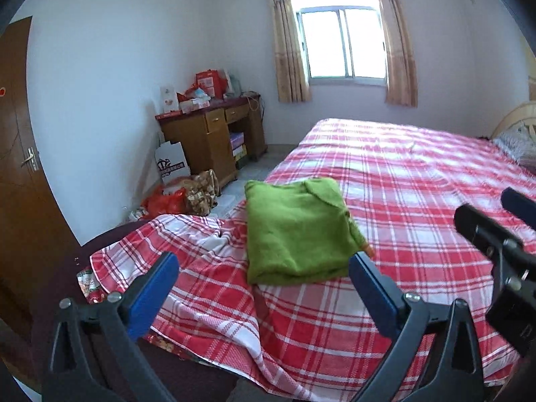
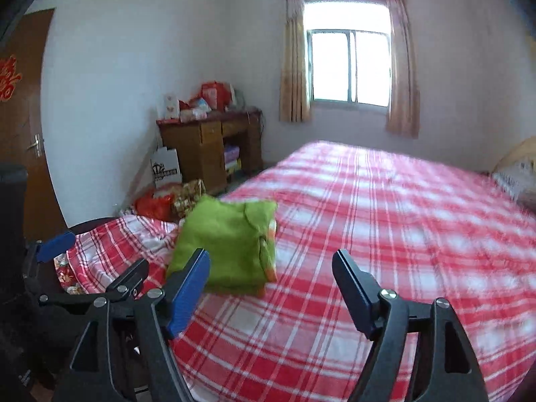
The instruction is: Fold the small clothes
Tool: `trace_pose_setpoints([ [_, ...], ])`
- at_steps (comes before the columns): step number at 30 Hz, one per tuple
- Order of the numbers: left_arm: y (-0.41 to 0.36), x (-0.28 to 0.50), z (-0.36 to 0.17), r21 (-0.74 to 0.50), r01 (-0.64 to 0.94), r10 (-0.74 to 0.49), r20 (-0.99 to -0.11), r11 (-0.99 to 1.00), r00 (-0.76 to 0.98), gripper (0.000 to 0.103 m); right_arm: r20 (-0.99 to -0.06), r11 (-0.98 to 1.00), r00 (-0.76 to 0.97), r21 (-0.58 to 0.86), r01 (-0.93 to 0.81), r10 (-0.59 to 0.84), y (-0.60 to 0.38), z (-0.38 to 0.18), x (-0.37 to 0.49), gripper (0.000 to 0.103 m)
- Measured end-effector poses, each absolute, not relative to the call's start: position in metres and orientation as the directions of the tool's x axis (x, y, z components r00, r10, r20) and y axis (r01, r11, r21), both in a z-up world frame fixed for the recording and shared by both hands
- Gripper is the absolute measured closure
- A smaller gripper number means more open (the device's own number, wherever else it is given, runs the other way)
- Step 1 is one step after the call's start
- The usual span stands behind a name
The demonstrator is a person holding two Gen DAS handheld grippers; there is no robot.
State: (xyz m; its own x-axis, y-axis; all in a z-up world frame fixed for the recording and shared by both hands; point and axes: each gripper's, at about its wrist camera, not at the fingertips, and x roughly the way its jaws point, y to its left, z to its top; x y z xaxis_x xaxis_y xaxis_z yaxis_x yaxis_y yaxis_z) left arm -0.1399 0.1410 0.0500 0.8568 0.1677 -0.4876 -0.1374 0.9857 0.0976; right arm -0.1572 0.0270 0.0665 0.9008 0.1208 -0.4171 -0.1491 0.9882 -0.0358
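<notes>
The right gripper (image 2: 271, 278) hangs above the bed (image 2: 385, 221) with its blue-padded fingers (image 2: 189, 293) spread wide, holding nothing. A folded green garment (image 2: 227, 244) lies on the red-and-white checked sheet just beyond the left finger. The left gripper (image 2: 97, 258) shows at the left edge, also spread. A wooden desk (image 2: 204, 150) stands below the curtained window (image 2: 350, 67).

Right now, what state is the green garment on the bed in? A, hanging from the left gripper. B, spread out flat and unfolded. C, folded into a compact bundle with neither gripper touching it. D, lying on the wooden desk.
C: the green garment lies as a folded bundle on the plaid bed, while the left gripper and right gripper are both open and empty.
</notes>
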Motion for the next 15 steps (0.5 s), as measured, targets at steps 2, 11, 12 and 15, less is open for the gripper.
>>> trace_pose_setpoints([
  [2, 0.145, -0.143, 0.055, 0.078, -0.138, 0.159, -0.478, 0.987, 0.864, 0.0, -0.387, 0.99, 0.917, -0.051, -0.132, 0.102, 0.028, 0.076, -0.163, 0.026],
  [11, 0.151, -0.167, 0.081, 0.05, -0.174, 0.18, -0.38, 0.983, 0.907, 0.0, -0.291, 0.989, 0.946, 0.065, -0.133, 0.146, 0.019, 0.09, -0.186, 0.023],
  [12, 0.151, -0.168, 0.082, 0.052, -0.177, 0.183, -0.371, 0.983, 0.91, 0.0, -0.284, 0.986, 0.945, 0.079, -0.146, 0.163, 0.02, 0.091, -0.187, 0.023],
  [15, 0.151, -0.175, 0.089, 0.055, -0.18, 0.188, -0.345, 0.982, 0.92, 0.0, -0.269, 0.976, 0.941, 0.13, -0.176, 0.205, 0.021, 0.097, -0.186, 0.023],
])
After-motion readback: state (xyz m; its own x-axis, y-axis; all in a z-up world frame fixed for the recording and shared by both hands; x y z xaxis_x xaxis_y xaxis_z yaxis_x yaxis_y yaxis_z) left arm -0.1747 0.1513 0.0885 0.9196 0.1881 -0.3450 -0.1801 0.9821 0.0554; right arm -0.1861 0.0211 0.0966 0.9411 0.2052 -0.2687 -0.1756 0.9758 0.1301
